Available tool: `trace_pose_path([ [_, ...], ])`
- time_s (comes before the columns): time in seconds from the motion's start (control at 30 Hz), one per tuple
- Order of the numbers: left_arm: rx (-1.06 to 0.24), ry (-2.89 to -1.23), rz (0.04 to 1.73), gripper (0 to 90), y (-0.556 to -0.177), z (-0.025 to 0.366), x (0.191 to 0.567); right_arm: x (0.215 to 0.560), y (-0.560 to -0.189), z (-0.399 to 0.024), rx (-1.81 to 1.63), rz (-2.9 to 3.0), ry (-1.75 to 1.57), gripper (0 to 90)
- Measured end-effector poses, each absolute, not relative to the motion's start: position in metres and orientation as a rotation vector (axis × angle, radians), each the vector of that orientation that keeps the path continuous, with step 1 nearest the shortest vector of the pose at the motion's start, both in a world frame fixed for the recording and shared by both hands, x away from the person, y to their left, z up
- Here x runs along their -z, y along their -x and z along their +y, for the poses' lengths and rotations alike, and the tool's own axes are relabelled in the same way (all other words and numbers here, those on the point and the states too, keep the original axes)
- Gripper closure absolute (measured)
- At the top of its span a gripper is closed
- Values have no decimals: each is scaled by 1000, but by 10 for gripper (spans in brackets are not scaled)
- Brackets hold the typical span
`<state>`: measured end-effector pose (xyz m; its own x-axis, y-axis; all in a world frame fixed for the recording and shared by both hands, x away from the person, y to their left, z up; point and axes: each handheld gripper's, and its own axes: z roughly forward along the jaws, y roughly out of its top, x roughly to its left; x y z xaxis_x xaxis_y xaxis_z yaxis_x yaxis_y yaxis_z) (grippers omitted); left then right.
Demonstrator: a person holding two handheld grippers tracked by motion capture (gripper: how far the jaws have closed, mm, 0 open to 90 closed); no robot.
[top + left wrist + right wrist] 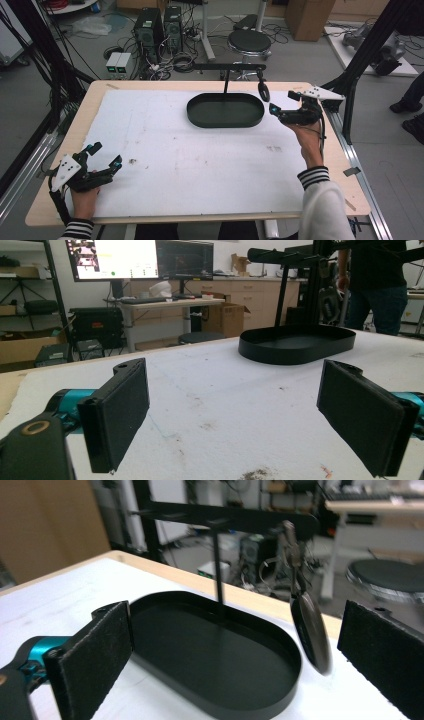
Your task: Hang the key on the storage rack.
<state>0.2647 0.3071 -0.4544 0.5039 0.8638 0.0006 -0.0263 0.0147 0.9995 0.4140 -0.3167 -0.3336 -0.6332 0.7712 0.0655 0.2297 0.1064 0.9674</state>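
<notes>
Worktop: wooden worktop under a stained white sheet, with cables and computer towers on the floor behind.
Tray: black oval tray on the sheet's far half, with a thin post rising from it to a horizontal bar.
Hanging item: dark oval pendant on a cord from the bar's right end, beside the tray's right rim.
Right tongs: jaws spread wide, nothing between them, just right of the pendant and clear of it.
Left tongs: jaws wide, nothing gripped, at the near left corner.

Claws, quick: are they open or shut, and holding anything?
Left claw: open, holding nothing.
Right claw: open, holding nothing; a dark hanging piece dangles just ahead.
</notes>
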Motion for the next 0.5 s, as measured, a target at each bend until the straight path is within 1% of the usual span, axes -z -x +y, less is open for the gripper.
trace_pose_path([
  [0.1, -822, -1391, 797, 139, -265, 307, 454, 340, -394, -322, -1600, 1930, -902, 5],
  [0.27, -828, -1391, 793, 139, -264, 307, 454, 363, -366, -328, -1615, 1922, -821, 5],
  [0.4, -828, -1389, 794, 139, -264, 307, 454, 384, -352, -332, -1631, 1910, -824, 5],
  [0.43, -829, -1392, 792, 139, -264, 307, 454, 384, -352, -332, -1631, 1910, -824, 5],
  [0.47, -829, -1391, 793, 139, -264, 306, 454, 393, -346, -336, -1641, 1899, -828, 5],
  [0.5, -828, -1390, 795, 139, -264, 307, 454, 393, -346, -336, -1641, 1899, -828, 5],
])
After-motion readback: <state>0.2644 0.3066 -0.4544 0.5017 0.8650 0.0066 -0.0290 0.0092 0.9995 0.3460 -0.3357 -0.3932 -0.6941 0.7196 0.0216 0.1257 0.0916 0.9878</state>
